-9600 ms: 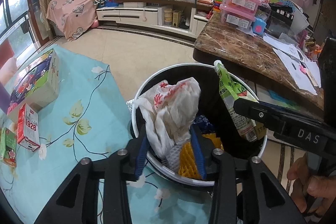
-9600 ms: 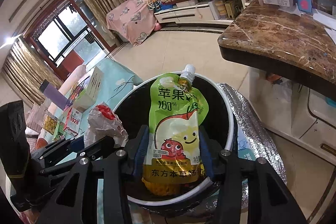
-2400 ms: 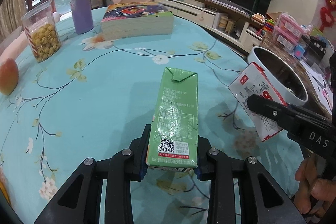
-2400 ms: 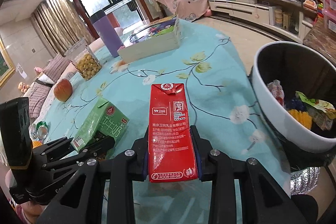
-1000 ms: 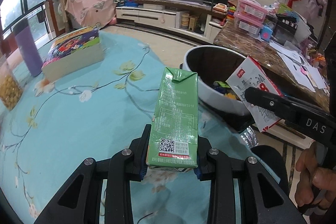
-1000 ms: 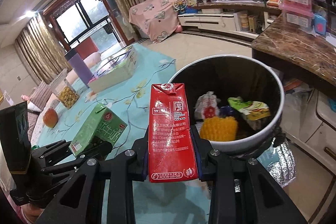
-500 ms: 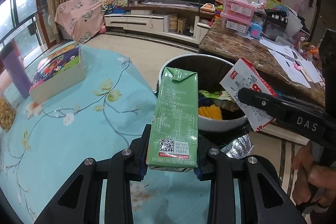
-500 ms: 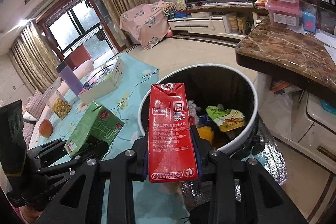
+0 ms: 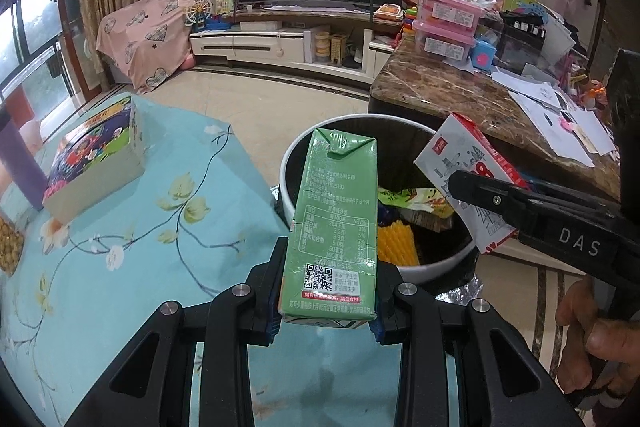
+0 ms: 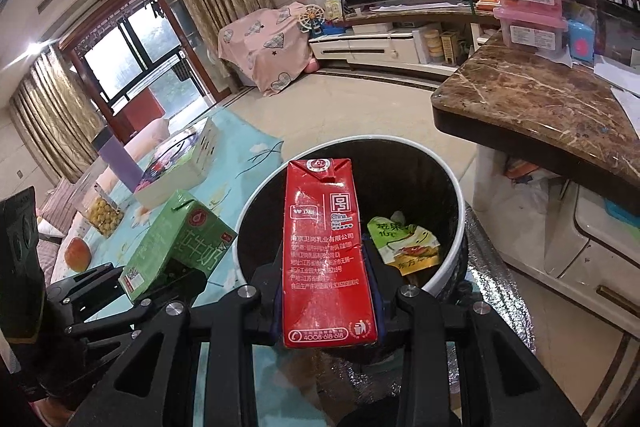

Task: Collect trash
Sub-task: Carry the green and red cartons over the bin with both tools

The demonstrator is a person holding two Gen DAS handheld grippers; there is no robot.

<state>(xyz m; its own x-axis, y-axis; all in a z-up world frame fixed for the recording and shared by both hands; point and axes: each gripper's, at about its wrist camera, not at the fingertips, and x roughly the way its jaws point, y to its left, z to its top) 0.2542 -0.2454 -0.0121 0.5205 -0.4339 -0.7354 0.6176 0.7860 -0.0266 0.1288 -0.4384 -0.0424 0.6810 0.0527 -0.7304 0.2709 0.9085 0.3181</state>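
My left gripper (image 9: 328,311) is shut on a green milk carton (image 9: 336,219) and holds it upright at the near rim of the white trash bin (image 9: 290,163). My right gripper (image 10: 328,315) is shut on a red milk carton (image 10: 324,251) and holds it over the near rim of the bin (image 10: 460,211). The red carton also shows in the left wrist view (image 9: 460,163) over the bin's right side. The green carton shows in the right wrist view (image 10: 180,243), left of the bin. A green juice pouch (image 10: 404,243) and yellow foam netting (image 9: 396,243) lie inside the bin.
The bin stands on silver foil (image 10: 496,287) beside the table with the blue floral cloth (image 9: 120,247). A book box (image 9: 96,159), a purple cup (image 10: 116,159) and a snack jar (image 10: 104,211) stand on the table. A marble counter (image 10: 540,103) is to the right.
Both grippers have carried their cartons from over the table to the bin. The bin now fills more of both views, and the red carton is over its opening.
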